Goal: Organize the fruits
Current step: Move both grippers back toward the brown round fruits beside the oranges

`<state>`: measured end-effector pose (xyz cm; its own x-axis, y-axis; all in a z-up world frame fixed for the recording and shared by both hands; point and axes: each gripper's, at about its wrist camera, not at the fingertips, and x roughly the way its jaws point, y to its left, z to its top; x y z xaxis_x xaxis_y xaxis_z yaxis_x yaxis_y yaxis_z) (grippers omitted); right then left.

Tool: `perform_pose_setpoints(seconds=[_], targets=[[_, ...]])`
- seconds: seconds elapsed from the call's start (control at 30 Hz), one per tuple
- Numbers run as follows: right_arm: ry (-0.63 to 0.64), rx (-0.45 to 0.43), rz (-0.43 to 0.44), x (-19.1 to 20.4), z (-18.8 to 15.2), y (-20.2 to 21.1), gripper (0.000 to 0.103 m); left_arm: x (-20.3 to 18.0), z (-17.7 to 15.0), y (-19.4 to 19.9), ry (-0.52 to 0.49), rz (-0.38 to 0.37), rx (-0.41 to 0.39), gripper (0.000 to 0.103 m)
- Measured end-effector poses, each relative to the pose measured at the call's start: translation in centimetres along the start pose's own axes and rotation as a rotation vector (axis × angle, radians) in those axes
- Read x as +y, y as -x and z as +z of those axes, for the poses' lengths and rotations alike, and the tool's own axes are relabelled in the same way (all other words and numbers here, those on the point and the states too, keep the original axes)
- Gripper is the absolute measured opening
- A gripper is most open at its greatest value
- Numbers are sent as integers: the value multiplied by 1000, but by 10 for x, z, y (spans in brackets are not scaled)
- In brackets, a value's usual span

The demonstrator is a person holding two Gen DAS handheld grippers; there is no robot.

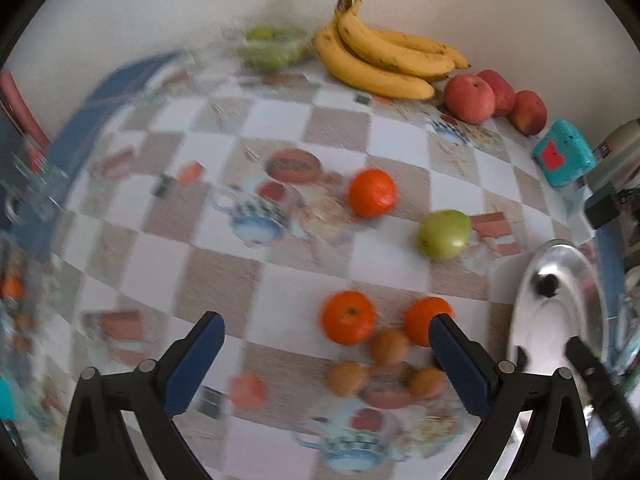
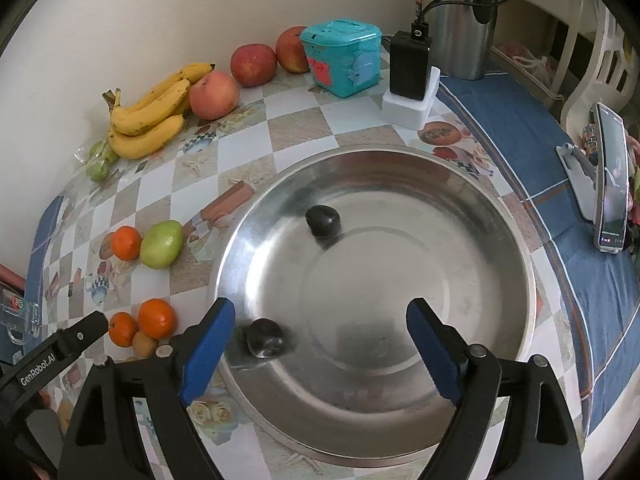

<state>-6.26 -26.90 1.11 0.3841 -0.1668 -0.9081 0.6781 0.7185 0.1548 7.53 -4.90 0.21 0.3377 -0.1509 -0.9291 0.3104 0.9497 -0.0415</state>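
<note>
My left gripper [image 1: 326, 318] is open above the checked tablecloth. Two oranges [image 1: 349, 317] [image 1: 426, 320] and several small brown fruits [image 1: 388, 346] lie between and just past its fingers, none gripped. A third orange [image 1: 372, 193] and a green apple [image 1: 443, 234] lie farther off. My right gripper [image 2: 320, 308] hangs open over a steel bowl [image 2: 520, 264]. Two dark round fruits [image 2: 323, 220] [image 2: 265, 337] rest in the bowl, the nearer one beside the left finger, untouched.
Bananas [image 2: 148, 120], red apples [image 2: 214, 94] and bagged green fruit [image 2: 100, 162] line the wall. A teal box [image 2: 344, 58], a black charger on a white block [image 2: 410, 66], a metal kettle [image 2: 460, 20] and a phone on a stand [image 2: 610, 176] stand at the right.
</note>
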Motion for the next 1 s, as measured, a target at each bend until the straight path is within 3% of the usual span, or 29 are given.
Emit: perform_pose_setpoints(seconds=[0.1,0.2,0.3,0.67,1.0], targets=[[-3,-11,23,4,-1,2,88,15,3,8,-6,45,-39,103],[10,-28,50,15,-2,6,88,35,5,13,33,42,-51,103],[40,-43,97,31,-6,9,102,54,6,16,82,37,-56,103],[227,13,237,105,-30,6,102,86,-3,29,180,22,-84,103],[296,85,225,125,-45,-10,102,83,-9,19,166,13,-36,103]])
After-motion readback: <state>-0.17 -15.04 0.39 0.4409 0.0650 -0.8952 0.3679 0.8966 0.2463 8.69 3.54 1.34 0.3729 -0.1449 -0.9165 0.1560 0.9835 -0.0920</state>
